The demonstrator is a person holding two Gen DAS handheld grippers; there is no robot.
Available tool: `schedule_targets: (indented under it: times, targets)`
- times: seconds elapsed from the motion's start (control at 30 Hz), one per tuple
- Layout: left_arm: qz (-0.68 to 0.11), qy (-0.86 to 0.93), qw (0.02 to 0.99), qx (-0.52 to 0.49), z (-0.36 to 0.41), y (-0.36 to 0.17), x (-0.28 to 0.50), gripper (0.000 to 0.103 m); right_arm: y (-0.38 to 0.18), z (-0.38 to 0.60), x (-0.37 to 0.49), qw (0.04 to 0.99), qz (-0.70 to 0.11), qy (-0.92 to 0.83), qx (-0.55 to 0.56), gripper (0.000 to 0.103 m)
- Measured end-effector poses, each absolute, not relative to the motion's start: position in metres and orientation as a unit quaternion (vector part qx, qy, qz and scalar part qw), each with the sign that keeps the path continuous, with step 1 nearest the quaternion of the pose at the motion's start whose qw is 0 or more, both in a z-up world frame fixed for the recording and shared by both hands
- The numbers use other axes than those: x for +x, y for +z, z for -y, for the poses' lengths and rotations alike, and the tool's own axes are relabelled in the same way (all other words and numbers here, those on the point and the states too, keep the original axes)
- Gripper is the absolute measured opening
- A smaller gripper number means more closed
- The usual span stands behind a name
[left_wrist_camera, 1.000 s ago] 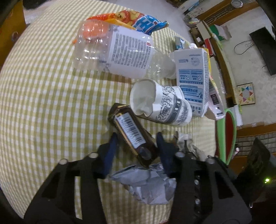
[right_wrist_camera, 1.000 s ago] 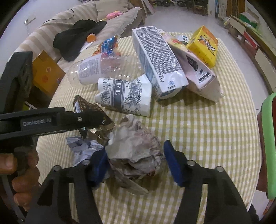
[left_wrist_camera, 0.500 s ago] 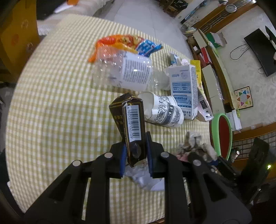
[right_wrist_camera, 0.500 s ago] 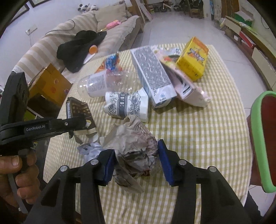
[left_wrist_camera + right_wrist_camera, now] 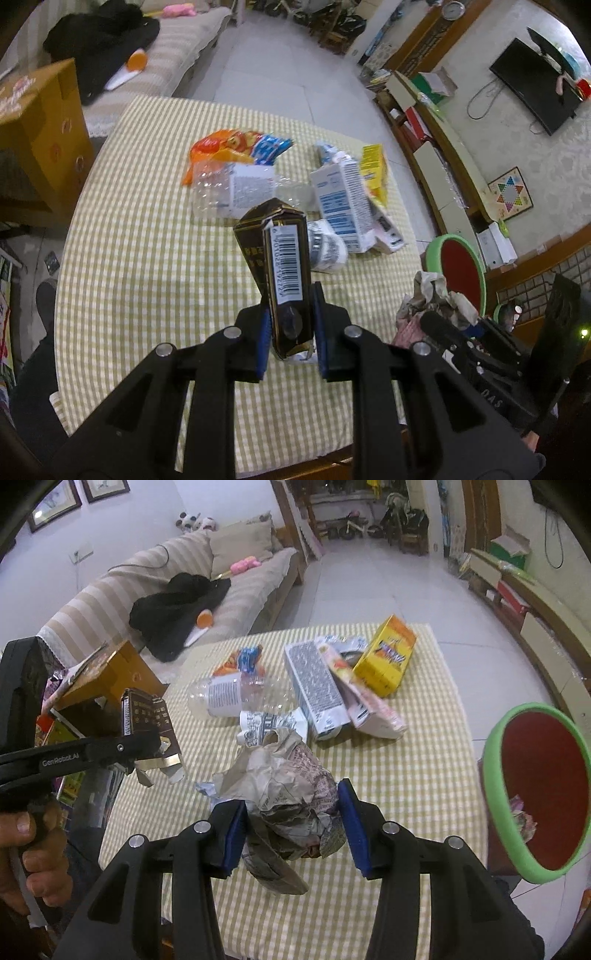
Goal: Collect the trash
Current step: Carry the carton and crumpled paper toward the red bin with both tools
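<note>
Since a second ago both hands have lifted their loads clear of the checked surface (image 5: 147, 266), the jaws having just been closing on each. At the left, the left gripper (image 5: 290, 343) is clenching the dark carton (image 5: 280, 258) by its lower end, the box standing up toward twelve o'clock with its barcode strip facing the left wrist camera. Further right, the right gripper (image 5: 291, 830) is squeezing the crumpled paper wad (image 5: 284, 797) between its blue pads, loose flaps hanging toward six o'clock. Beyond, toward twelve o'clock, the clear bottle (image 5: 229, 698), the paper cup (image 5: 273, 723), the milk carton (image 5: 317, 694) and the yellow box (image 5: 388, 661) are lying on the surface waiting. At three o'clock in the right wrist view the green-rimmed bin (image 5: 498, 775) is gaping, some scraps already inside. To carry this through well, each hand should probably be travelling to that rim in turn, keeping both grips firm, bringing each load fully over the mouth before releasing, so that neither the dangling flaps nor the tall carton catches the edge.
</note>
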State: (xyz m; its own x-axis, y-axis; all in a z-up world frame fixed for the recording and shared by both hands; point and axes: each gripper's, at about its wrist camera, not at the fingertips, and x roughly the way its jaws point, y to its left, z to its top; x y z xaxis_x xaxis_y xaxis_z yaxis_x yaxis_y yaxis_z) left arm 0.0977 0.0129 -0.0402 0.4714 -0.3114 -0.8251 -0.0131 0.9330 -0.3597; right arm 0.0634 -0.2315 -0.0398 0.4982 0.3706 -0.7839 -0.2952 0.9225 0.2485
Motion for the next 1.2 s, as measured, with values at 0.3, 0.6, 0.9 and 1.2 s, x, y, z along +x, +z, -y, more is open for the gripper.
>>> schedule_targets:
  times: [0.3, 0.6, 0.9, 1.2]
  targets:
    - [-0.486, -0.113, 0.858, -0.119, 0.019, -0.001, 0.082, 0.019, -0.013, 0.26, 0.051, 0.884, -0.429, 0.179, 0.052, 0.045]
    - [-0.474, -0.147, 0.864, -0.086, 0.076, 0.019, 0.085, 0.019, 0.006, 0.306, 0.048, 0.899, -0.403, 0.156, 0.071, 0.045]
    - [-0.465, -0.194, 0.862, -0.048, 0.146, 0.029, 0.102, 0.019, 0.012, 0.369, 0.049, 0.91, -0.388, 0.106, 0.096, 0.045]
    - [-0.469, -0.242, 0.849, -0.024, 0.213, 0.024, 0.118, 0.019, 0.006, 0.435, 0.054, 0.915, -0.381, 0.055, 0.122, 0.045]
